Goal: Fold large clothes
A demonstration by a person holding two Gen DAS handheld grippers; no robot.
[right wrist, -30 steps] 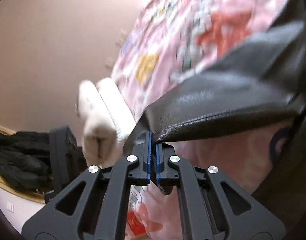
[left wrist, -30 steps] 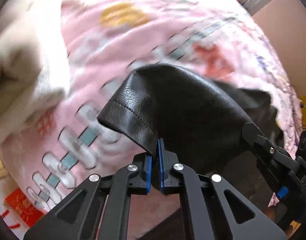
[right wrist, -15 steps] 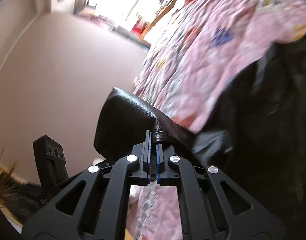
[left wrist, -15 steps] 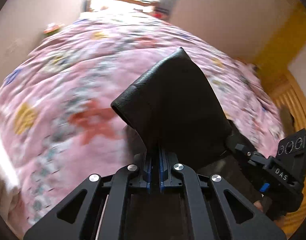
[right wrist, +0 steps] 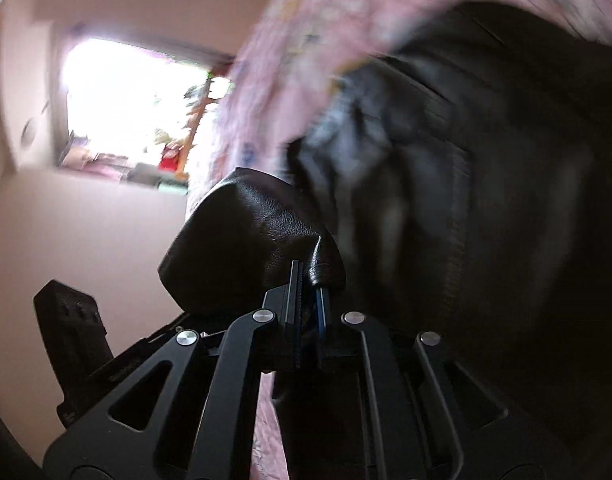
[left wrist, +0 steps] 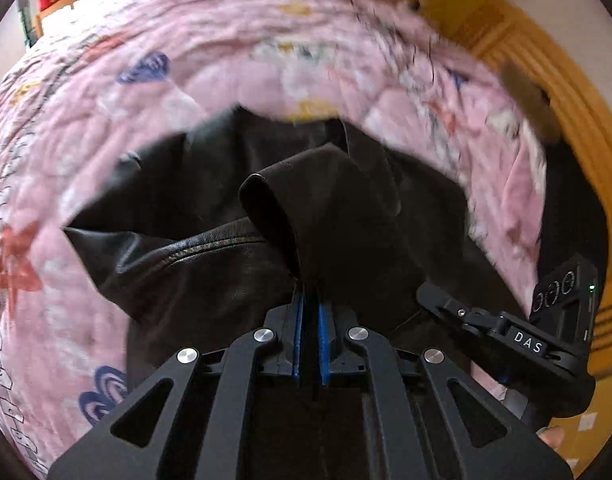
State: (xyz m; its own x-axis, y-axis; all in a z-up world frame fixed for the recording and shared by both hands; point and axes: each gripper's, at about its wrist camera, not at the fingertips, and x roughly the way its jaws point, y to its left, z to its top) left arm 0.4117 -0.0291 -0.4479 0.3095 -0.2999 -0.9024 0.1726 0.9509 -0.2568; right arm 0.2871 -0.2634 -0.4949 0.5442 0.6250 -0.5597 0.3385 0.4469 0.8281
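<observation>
A black leather jacket (left wrist: pixel 194 248) lies spread on the pink bed cover (left wrist: pixel 106 92). My left gripper (left wrist: pixel 309 300) points steeply down and is shut on a folded edge of it, which rises as a dark hump just past the fingertips. In its own view my right gripper (right wrist: pixel 307 280) pinches another rounded fold of the jacket (right wrist: pixel 250 232). Its jaws are opening, with the leather still between the pads. The right gripper's body (left wrist: pixel 505 332) shows at the lower right of the left wrist view. The left gripper's body (right wrist: pixel 74 320) shows at the lower left of the right wrist view.
The patterned pink cover (right wrist: pixel 274 60) spans the whole bed. Yellow wooden furniture (left wrist: pixel 565 92) stands along the bed's right side. A bright window (right wrist: pixel 126 100) and a plain wall sit beyond the far end. A fingertip (left wrist: pixel 551 436) shows at the lower right.
Both grippers swept across the bed carrying the jacket's edge, and now hang over the rest of the jacket. The white folded garment has left view. The right pads stand slightly wider.
</observation>
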